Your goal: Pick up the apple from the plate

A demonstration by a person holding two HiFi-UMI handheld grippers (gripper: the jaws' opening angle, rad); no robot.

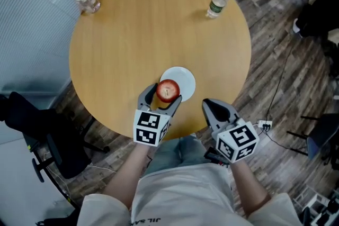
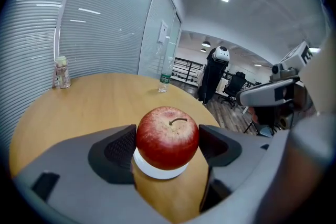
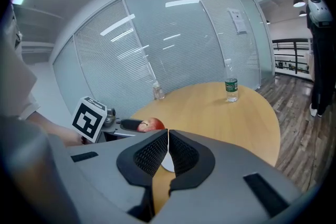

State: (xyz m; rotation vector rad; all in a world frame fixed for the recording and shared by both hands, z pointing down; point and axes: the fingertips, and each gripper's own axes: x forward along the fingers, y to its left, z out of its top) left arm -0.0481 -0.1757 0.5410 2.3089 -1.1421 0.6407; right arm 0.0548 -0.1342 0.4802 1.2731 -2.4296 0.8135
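Observation:
A red apple (image 1: 168, 91) sits between the jaws of my left gripper (image 1: 166, 96), which is shut on it from both sides. In the left gripper view the apple (image 2: 168, 136) fills the gap between the two dark pads, with the small white plate (image 2: 159, 172) just beneath it. The plate (image 1: 184, 80) lies near the front edge of the round wooden table (image 1: 159, 24). My right gripper (image 1: 213, 107) hovers at the table's near edge, right of the plate, jaws shut and empty. The right gripper view shows the apple (image 3: 152, 124) held in the left gripper.
A plastic water bottle (image 1: 217, 2) stands at the table's far right and a small glass jar (image 1: 87, 1) at its far left. A black chair (image 1: 47, 135) is left of the table. Cables (image 1: 267, 124) lie on the wooden floor at the right.

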